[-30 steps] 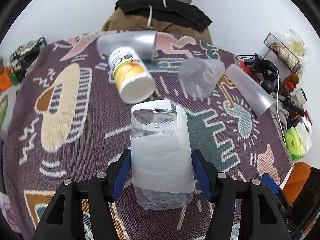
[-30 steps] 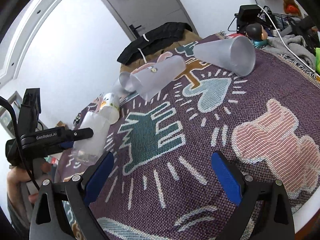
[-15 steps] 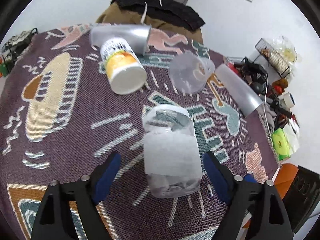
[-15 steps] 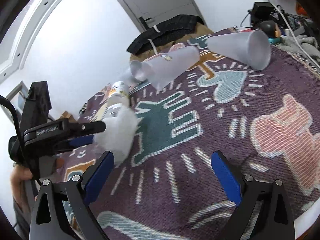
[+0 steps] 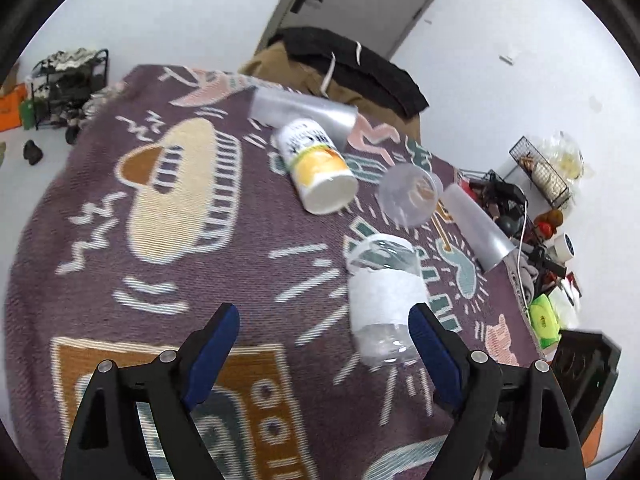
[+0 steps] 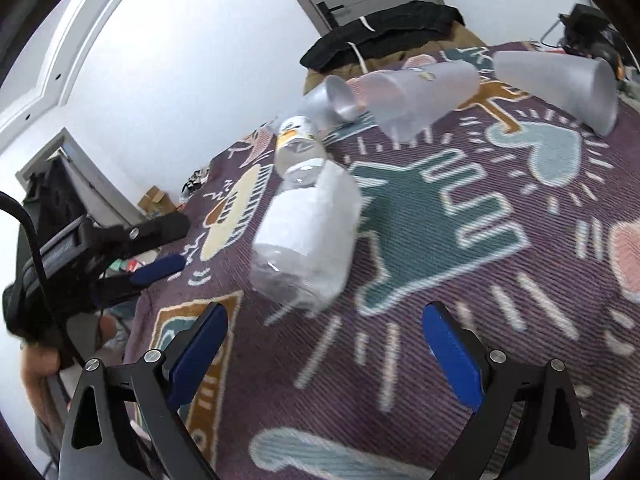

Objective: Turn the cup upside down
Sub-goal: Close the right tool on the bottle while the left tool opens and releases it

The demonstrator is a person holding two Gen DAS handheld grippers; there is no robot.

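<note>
Just ahead of the spread, empty left hand-held gripper (image 5: 322, 330), the clear plastic cup with a white paper band (image 5: 384, 296) stands mouth-down; its right finger sits so close a nudge could easily topple it.

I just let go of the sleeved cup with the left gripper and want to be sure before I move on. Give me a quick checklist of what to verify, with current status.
1. Left gripper open and holding nothing: ok.
2. Left gripper's fingers clear of the sleeved cup: cannot tell; the right-hand finger overlaps the cup's lower edge in the left wrist view.
3. Cup resting upside down on the blanket: cannot tell; the right wrist view shows it leaning.
4. Right gripper open and empty: ok.
5. Space around the cup: ok; the yellow-label cup and clear cup lie apart from it.
</note>
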